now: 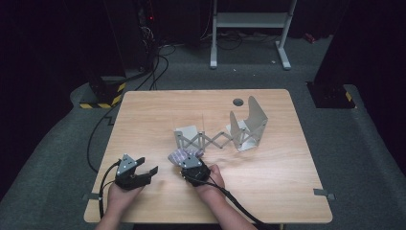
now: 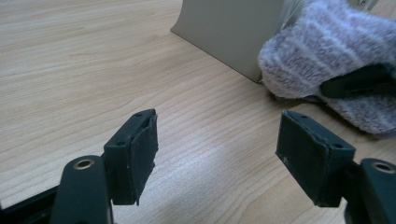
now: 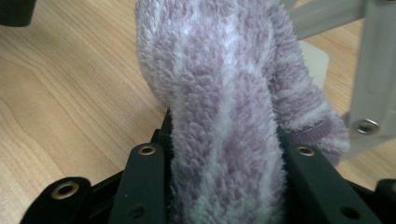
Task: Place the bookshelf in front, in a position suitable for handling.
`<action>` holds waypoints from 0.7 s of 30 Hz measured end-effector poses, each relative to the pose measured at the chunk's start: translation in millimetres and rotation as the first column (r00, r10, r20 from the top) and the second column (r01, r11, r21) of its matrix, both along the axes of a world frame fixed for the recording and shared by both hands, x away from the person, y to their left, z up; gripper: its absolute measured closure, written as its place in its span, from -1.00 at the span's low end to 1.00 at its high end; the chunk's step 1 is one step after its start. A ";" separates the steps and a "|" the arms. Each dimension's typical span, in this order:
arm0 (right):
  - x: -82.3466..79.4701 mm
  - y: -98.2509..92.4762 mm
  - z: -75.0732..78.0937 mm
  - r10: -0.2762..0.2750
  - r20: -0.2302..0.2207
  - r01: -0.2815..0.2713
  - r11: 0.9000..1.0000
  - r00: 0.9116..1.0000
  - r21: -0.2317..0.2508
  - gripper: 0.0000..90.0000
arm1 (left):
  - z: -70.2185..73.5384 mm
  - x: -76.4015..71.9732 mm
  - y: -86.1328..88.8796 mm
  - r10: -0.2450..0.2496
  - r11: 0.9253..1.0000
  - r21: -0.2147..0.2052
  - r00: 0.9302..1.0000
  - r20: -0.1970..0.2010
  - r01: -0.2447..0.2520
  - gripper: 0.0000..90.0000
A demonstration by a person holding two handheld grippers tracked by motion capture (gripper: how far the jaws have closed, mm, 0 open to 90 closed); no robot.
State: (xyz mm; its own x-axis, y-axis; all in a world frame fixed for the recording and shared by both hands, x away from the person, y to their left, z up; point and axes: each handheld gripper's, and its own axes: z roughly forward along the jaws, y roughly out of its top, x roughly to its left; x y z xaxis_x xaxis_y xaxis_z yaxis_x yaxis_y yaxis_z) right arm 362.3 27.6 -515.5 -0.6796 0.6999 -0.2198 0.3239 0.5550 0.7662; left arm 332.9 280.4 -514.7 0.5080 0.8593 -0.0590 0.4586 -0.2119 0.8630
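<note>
The right gripper point(image 1: 188, 160) has its jaws clamped on a fuzzy purple-and-white sock point(image 3: 224, 93), the fabric bunched thick between the black pads so it cannot slip. In the high view the sock point(image 1: 183, 154) sits low over the wooden table point(image 1: 268, 187), just in front of the near end plate of a grey accordion-style rack point(image 1: 218, 136) that stretches across the middle of the tabletop. Holding it by the middle, with a loose end free ahead of the jaws, looks like a way to bring the sock up to the rack, perhaps to hang or drape it there; whether the sock already rests on the wood I cannot quite tell from here.

The left gripper point(image 1: 143, 166) waits to the side, jaws spread wide with nothing between them, aimed toward the sock point(image 2: 336, 70) and the rack's flat plate point(image 2: 229, 32). That stance reads as readiness: close enough to take the free end or steady the rack when needed, yet out of the right hand's way.
</note>
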 end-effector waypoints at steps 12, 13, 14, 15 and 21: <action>-23.2 -48.4 30.5 -0.034 0.086 0.025 0.995 0.996 0.099 0.40 | -1.1 -0.4 -5.6 -0.019 1.000 0.002 1.000 -0.005 0.019 -0.36; -27.1 -63.8 32.3 -0.056 0.090 0.046 0.993 0.994 0.112 0.39 | -1.4 -0.4 -6.9 -0.023 1.000 0.005 1.000 -0.005 0.023 -0.36; -28.9 -72.0 32.6 -0.071 0.087 0.061 0.991 0.994 0.120 0.39 | -1.4 -0.4 -7.7 -0.027 1.000 0.006 1.000 -0.008 0.027 -0.36; -30.6 -80.7 32.5 -0.085 0.090 0.074 0.990 0.992 0.122 0.39 | -1.1 -0.8 -8.9 -0.031 1.000 0.002 0.999 -0.014 0.031 -0.36; -37.3 -128.2 22.5 -0.176 0.069 0.166 0.976 0.982 0.140 0.39 | 1.4 -3.1 -21.0 -0.065 0.998 0.007 0.998 -0.004 0.065 -0.35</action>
State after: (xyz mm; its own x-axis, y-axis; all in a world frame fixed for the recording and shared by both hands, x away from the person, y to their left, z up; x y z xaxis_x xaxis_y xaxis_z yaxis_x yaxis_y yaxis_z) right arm 325.0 -100.6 -493.1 -0.5312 0.8309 -0.1657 0.3398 0.3881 0.8567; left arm 329.8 259.4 -513.3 0.5626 0.8249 -0.0548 0.4471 -0.2478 0.8595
